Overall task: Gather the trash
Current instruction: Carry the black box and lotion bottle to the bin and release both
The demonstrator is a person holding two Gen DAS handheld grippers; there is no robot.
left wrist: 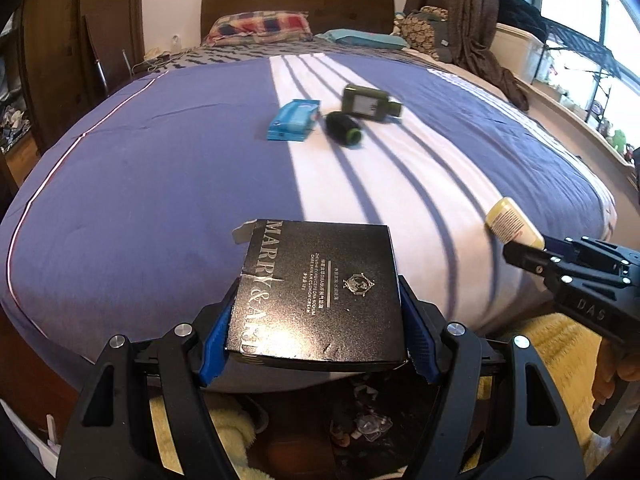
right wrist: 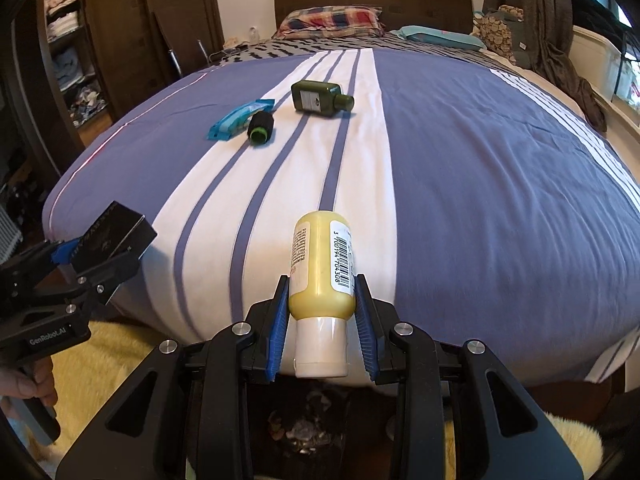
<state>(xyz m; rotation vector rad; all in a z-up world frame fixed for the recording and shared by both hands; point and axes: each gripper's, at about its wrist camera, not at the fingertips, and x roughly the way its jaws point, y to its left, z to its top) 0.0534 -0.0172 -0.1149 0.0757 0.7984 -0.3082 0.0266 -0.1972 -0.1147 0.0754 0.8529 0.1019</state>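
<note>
The left gripper [left wrist: 316, 312] is clamped on a black box [left wrist: 320, 292]. The box sits flat between its two blue pads, one pad on each side. The right gripper [right wrist: 322, 308] is clamped on a yellow bottle [right wrist: 322, 268]. The bottle's white cap points back at the camera. Both are held over the near edge of the bed [right wrist: 480, 160]. Far up on the bed lie a green bottle [right wrist: 318, 96], a small black tube [right wrist: 260, 126] and a blue packet [right wrist: 238, 120]. The tube is just beside the packet. Below the grippers there is a dark bin [right wrist: 308, 432] with scraps in it.
</note>
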